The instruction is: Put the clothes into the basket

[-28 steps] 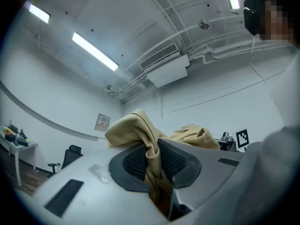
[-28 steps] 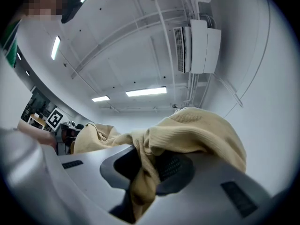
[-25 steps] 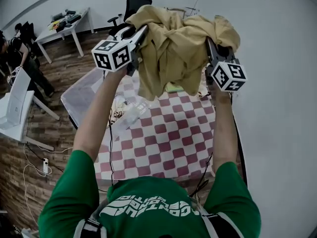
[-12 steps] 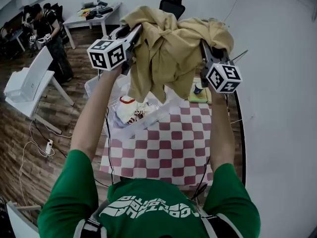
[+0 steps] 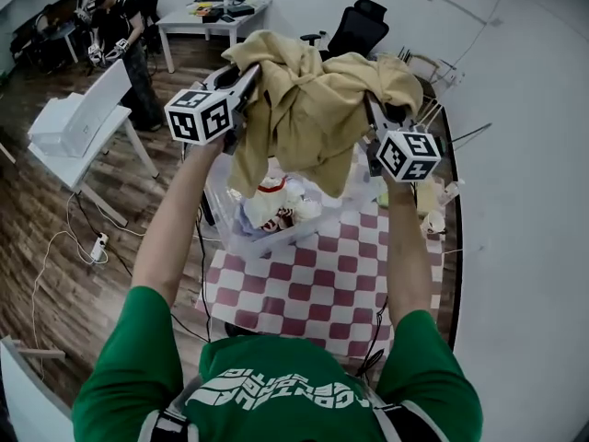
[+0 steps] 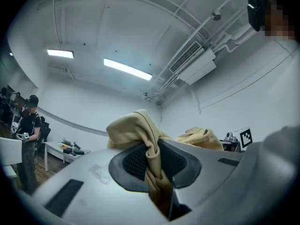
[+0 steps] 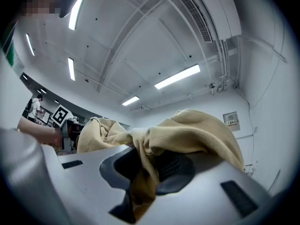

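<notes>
A tan knit garment (image 5: 313,109) hangs in the air between both raised grippers, above the clear plastic basket (image 5: 224,238). My left gripper (image 5: 250,72) is shut on one bunched edge of the tan garment (image 6: 152,156), and the cloth is pinched between its dark pads. My right gripper (image 5: 370,109) is shut on the other edge of the tan garment (image 7: 145,168). The basket stands at the far left corner of the checkered table (image 5: 322,284) and holds white and red clothes (image 5: 276,203).
Cups and small items (image 5: 431,212) stand at the table's far right edge by the wall. A black office chair (image 5: 354,28) is behind the table. A white desk (image 5: 78,122) and people (image 5: 120,35) are at the far left, with cables (image 5: 92,247) on the wood floor.
The view has swung so the basket now lies right under the hanging garment. Both grippers keep their grip and stay raised at about the same spacing.
</notes>
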Motion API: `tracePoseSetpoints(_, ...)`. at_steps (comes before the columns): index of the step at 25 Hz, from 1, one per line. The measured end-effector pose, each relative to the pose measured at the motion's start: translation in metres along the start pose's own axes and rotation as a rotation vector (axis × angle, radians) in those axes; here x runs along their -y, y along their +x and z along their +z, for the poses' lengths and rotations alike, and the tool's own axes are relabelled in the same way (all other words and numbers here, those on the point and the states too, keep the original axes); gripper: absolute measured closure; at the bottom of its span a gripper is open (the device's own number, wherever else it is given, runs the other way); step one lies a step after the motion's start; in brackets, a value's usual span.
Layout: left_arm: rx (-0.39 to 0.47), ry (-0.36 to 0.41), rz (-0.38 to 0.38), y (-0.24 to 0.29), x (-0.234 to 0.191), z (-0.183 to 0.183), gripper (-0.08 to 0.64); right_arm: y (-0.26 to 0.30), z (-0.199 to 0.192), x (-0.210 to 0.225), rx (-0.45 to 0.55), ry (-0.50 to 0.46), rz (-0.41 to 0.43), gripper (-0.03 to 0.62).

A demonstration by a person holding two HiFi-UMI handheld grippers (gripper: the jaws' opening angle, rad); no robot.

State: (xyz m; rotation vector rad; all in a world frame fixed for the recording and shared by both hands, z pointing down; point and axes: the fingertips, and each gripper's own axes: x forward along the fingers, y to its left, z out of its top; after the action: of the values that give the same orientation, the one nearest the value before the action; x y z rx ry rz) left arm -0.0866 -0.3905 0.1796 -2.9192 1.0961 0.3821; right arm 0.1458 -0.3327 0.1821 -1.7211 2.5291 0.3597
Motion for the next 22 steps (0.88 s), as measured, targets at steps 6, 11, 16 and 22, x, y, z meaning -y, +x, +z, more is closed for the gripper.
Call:
tracePoseSetpoints(6, -0.042, -0.037, 0.042, -0.014, -0.032, -0.036, 0.514, 0.026, -0.04, -0.012, -0.062, 0.019, 0.021, 0.522)
tracePoseSetpoints(11, -0.099, -0.089, 0.073, -0.021, -0.046, -0.083, 0.514, 0.035, -0.085, -0.014, -0.145, 0.041, 0.032, 0.522)
tracePoseSetpoints(16, -0.157, -0.124, 0.095, -0.023, -0.055, -0.127, 0.514, 0.039, -0.137, -0.01, -0.234, 0.091, 0.031, 0.522)
tracePoseSetpoints(22, -0.239, -0.158, 0.122, -0.023, -0.066, -0.183, 0.514, 0.045, -0.201, -0.005, -0.37, 0.145, 0.042, 0.522)
